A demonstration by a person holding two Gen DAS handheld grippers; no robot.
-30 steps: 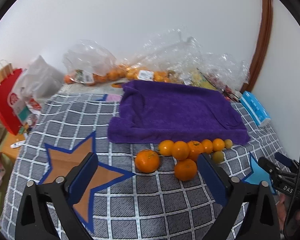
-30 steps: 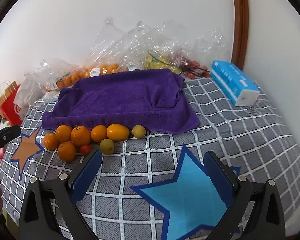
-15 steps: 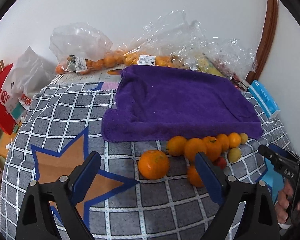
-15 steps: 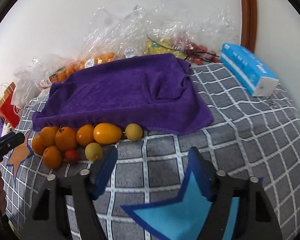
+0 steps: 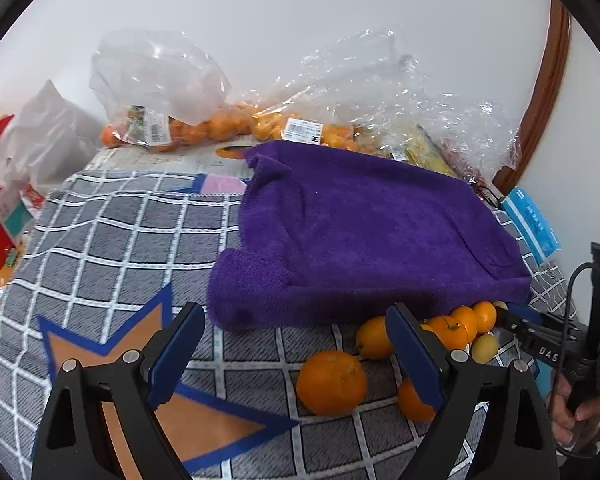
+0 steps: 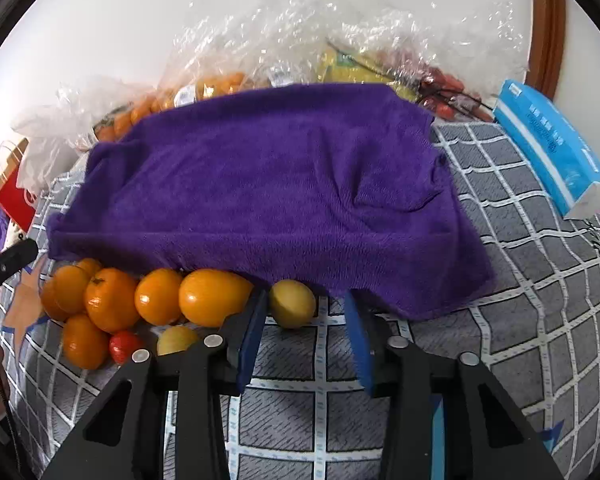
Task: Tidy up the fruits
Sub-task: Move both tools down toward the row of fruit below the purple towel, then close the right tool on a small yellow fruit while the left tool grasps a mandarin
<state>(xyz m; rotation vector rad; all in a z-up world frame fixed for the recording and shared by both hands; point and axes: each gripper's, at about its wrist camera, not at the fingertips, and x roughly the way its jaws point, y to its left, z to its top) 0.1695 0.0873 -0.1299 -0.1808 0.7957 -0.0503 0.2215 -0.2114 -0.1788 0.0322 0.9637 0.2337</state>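
Looks like the picking-up step is just getting going: the right tongs (image 6: 305,334) are half-open and low over the desk (image 6: 540,320), with the small yellow fruit (image 6: 292,303) sitting right at their tips against the edge of the purple towel (image 6: 268,192), not gripped yet. My guess for the next move is nudge forward so the fruit sits between the pads, then squeeze gently since it'll roll. The left tongs (image 5: 296,352) are spread wide and holding nothing, near the big orange (image 5: 332,377). The rest of the loose fruit pile (image 6: 112,304) hugs the towel's front edge. The clear plastic bags (image 5: 172,120) at the back hold more oranges.
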